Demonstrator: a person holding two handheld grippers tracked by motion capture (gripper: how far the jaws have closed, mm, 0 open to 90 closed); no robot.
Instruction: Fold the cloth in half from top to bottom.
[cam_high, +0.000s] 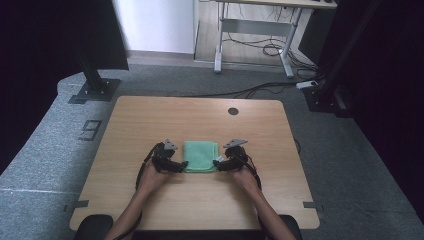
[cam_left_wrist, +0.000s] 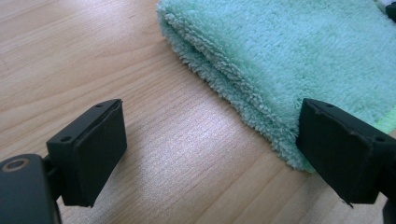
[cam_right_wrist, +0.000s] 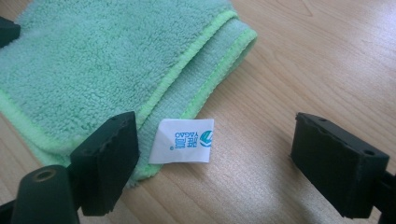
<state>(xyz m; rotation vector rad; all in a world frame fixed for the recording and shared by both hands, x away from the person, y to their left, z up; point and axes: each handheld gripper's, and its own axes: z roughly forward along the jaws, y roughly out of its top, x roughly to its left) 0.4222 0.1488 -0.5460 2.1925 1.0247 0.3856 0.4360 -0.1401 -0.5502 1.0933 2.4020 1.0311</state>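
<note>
Folded towel (cam_high: 201, 156) flat on tabletop (cam_high: 150, 120); left tongs (cam_high: 183, 165) at 9 o'clock, right tongs (cam_high: 218, 164) at 3, both apart (nothing gripped). Next fold probably pending.

A light wooden tabletop (cam_high: 150, 120) with rounded corners and a round cable hole (cam_high: 233, 111) stands on grey carpet (cam_high: 45, 150). Black stands (cam_high: 92, 75) flank it on both sides, backed by dark curtains (cam_high: 30, 50). Beyond, a white-framed desk (cam_high: 255, 30) stands over loose black cables (cam_high: 270, 50), beside a pale wall (cam_high: 155, 25).
</note>
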